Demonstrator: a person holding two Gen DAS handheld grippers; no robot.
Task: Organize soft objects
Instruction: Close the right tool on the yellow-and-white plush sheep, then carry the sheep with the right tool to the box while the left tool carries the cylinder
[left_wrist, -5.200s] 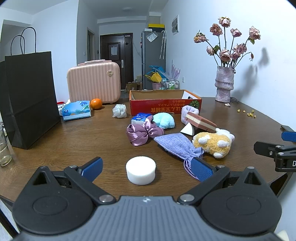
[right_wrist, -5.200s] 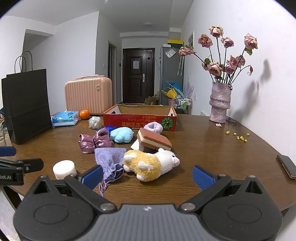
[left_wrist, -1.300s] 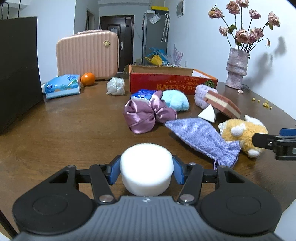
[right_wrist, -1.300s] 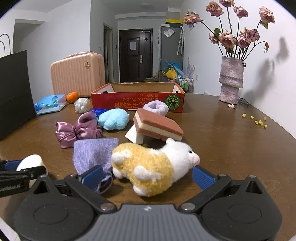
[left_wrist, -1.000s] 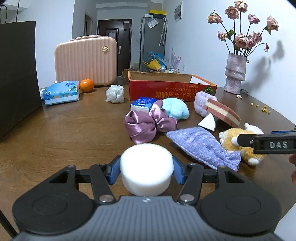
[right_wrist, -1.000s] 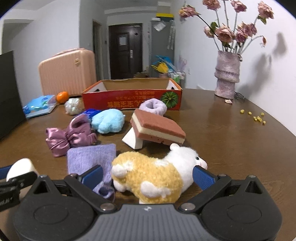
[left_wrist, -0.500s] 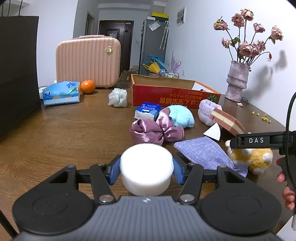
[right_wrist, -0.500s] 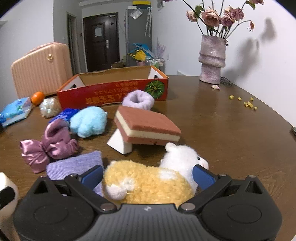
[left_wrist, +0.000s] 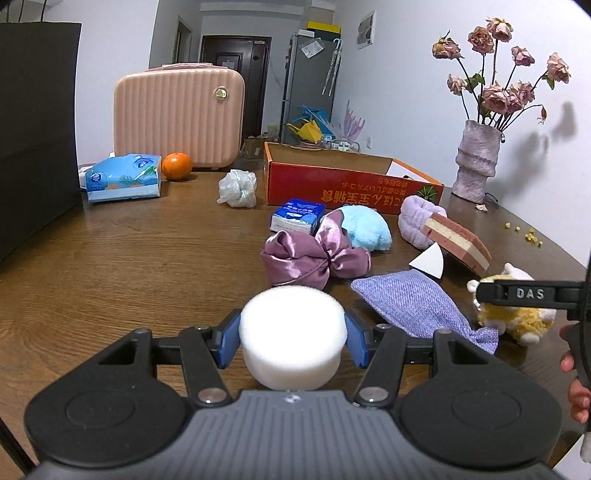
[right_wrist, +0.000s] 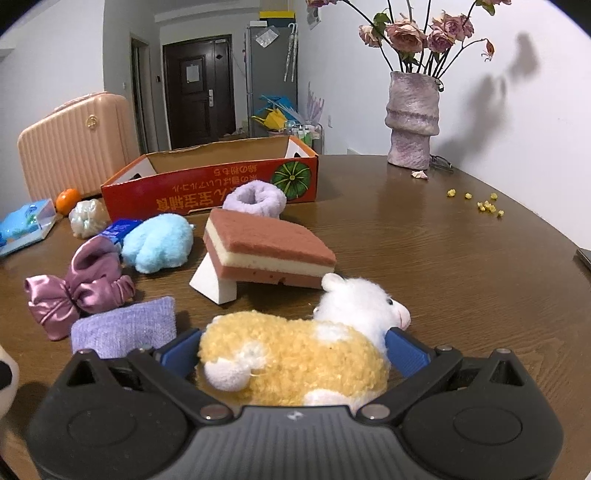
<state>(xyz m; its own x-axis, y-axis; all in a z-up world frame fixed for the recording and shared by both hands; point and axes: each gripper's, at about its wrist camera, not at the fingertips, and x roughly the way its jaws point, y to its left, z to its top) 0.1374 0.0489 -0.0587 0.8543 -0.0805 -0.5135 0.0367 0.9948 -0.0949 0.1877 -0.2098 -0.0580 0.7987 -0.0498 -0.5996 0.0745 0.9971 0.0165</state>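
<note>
Going L to R across the brown wooden table (left_wrist: 110, 258): a blue tissue pack (left_wrist: 123, 178) lay by a small orange fruit (left_wrist: 177, 166) in front of the ribbed pink suitcase (left_wrist: 179, 116), print too blurry to read. The red cardboard box (left_wrist: 343, 188) had yellow characters along its front wall plus a green pumpkin pic, upside down from both cams, couldn't make them out. Only legible writing was "DAS" in white on the right gripper (right_wrist: 291, 349), seen side-on from the left cam.

Left gripper (left_wrist: 291, 336) was clamped on the white round foam puck (left_wrist: 291, 334), blue pads pressed into both sides, puck dead center between the fingers and clear of the table.

Right gripper's jaws sat either side of the yellow-and-white plush sheep (right_wrist: 299, 354), w/ blue pads touching its rump and neck; looked closed on it, sheep lying on the table just in front of the pink-and-cream layered sponge (right_wrist: 266, 254). The lilac knit pouch (right_wrist: 123, 328) lay right beside the left finger (right_wrist: 177, 352).
</note>
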